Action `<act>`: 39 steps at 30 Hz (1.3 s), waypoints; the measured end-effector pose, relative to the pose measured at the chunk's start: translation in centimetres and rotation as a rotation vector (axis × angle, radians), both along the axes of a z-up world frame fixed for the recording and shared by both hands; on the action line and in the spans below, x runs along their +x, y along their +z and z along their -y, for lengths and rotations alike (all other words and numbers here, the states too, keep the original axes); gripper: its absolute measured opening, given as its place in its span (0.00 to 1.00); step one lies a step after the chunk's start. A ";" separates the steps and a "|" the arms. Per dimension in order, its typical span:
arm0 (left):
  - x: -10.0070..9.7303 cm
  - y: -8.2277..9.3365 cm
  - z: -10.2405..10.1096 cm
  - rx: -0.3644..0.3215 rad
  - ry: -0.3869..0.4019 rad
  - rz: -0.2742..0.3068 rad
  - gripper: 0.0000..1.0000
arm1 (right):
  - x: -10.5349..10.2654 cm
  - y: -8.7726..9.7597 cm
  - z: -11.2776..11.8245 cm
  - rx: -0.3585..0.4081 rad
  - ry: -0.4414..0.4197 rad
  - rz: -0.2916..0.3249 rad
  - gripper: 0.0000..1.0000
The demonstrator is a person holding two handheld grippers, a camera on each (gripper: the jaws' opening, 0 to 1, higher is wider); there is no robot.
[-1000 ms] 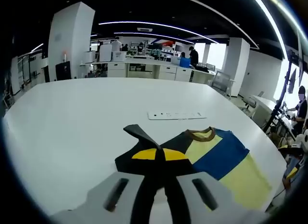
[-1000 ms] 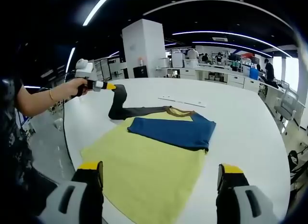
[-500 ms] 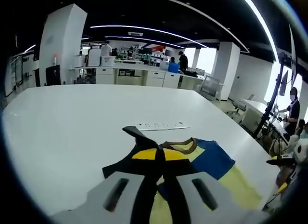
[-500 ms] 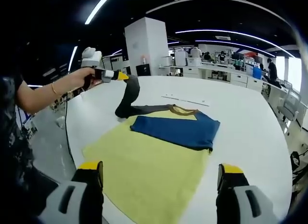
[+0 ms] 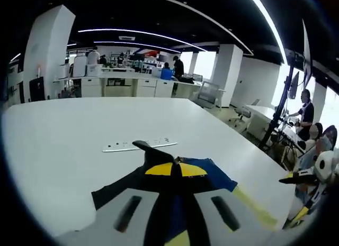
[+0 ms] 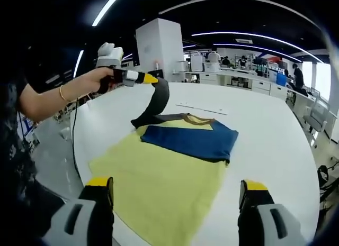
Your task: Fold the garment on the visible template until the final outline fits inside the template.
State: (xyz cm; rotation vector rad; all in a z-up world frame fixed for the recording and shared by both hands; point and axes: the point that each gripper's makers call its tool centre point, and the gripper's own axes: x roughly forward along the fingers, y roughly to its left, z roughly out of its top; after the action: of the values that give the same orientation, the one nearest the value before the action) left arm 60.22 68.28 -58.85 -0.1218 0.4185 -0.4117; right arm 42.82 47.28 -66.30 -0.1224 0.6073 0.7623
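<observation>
While right tool (image 6: 176, 199) gapes, left tool (image 6: 150, 78) pinches sleeve (image 6: 155, 102).

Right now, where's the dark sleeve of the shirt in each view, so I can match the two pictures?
Left gripper view: the dark sleeve sits low at centre, pinched between this gripper's yellow-tipped jaws, its end poking up past them.
Right gripper view: the sleeve hangs at upper left from the left gripper, lifted off the table.
Shared landmark: the white strip lying on the table beyond the shirt.
</observation>
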 end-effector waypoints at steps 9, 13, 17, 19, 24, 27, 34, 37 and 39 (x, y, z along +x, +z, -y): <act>0.5 -0.8 4.0 0.011 -0.081 -0.004 0.00 | -0.2 -0.7 0.3 -0.008 -0.001 -0.020 0.99; 0.8 -1.3 5.6 0.009 -0.104 -0.005 0.00 | -0.1 -0.9 0.6 -0.014 -0.006 -0.022 0.99; 1.0 -1.6 7.2 0.000 -0.127 -0.005 0.00 | -0.1 -1.1 0.9 -0.013 -0.016 -0.026 0.99; 1.1 -1.9 7.8 0.001 -0.136 -0.007 0.00 | -0.2 -1.2 1.0 -0.016 -0.018 -0.030 0.99; 1.0 -2.5 9.6 0.006 -0.171 -0.013 0.00 | -0.3 -1.7 1.3 -0.014 -0.023 -0.040 0.99; 0.7 -3.1 10.7 -0.006 -0.198 -0.020 0.00 | -0.4 -2.0 1.4 -0.020 -0.019 -0.048 0.99; 0.0 -5.5 13.0 0.005 -0.248 -0.058 0.00 | -0.2 -2.6 1.9 -0.009 -0.041 -0.059 0.99; -0.2 -6.8 13.9 0.014 -0.260 -0.075 0.00 | -0.2 -2.8 2.0 -0.008 -0.045 -0.063 0.99; -0.5 -7.6 14.5 0.017 -0.273 -0.095 0.00 | -0.2 -3.0 2.1 -0.005 -0.051 -0.069 0.99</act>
State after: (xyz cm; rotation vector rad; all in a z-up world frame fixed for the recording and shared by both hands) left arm 59.71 53.77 -66.49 -0.0678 0.5346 -0.6724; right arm 42.60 45.15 -69.34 -0.0855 0.6753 0.7175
